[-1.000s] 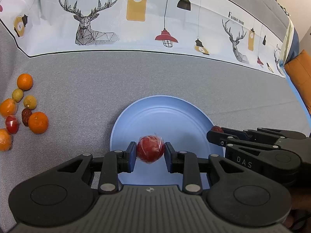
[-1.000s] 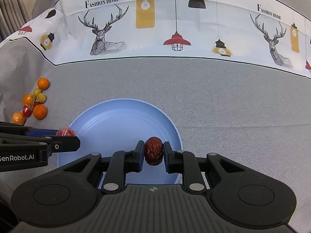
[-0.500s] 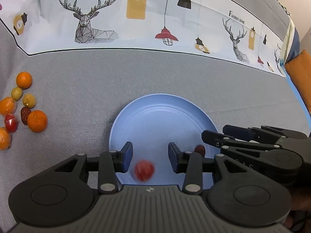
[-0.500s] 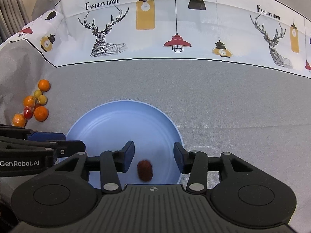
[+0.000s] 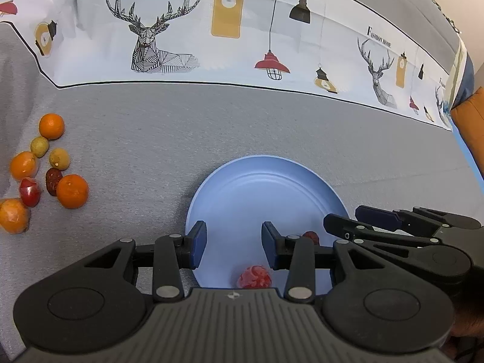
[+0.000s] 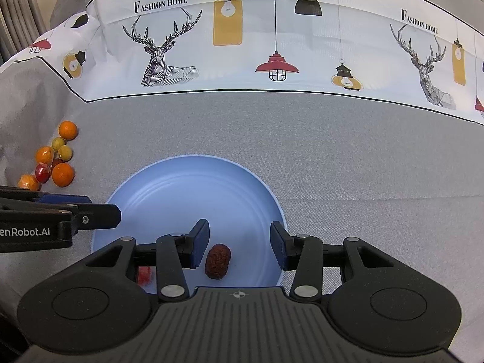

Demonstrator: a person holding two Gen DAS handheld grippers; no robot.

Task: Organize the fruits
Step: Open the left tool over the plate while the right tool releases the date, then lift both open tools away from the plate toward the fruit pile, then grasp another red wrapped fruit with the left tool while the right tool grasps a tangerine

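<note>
A blue plate (image 5: 266, 187) (image 6: 193, 187) lies on the grey cloth. A red wrapped fruit (image 5: 254, 276) lies at its near edge, below my open left gripper (image 5: 234, 243); it also shows in the right wrist view (image 6: 144, 274). A dark red wrinkled date (image 6: 217, 261) lies on the plate between the spread fingers of my open right gripper (image 6: 240, 243); the left wrist view shows it partly hidden (image 5: 311, 236). My right gripper (image 5: 348, 220) reaches over the plate's right side, and my left gripper (image 6: 103, 208) over its left side.
A cluster of loose fruits sits on the cloth at the far left: oranges (image 5: 72, 191) (image 6: 62, 174), small yellow-green fruits (image 5: 59, 158), a date (image 5: 53, 177) and a red wrapped fruit (image 5: 29, 192). A printed white cloth (image 5: 242, 30) borders the back.
Both grippers opened. The red wrapped fruit and the date dropped from the fingers onto the plate and now lie still. Both grippers drew back slightly.
</note>
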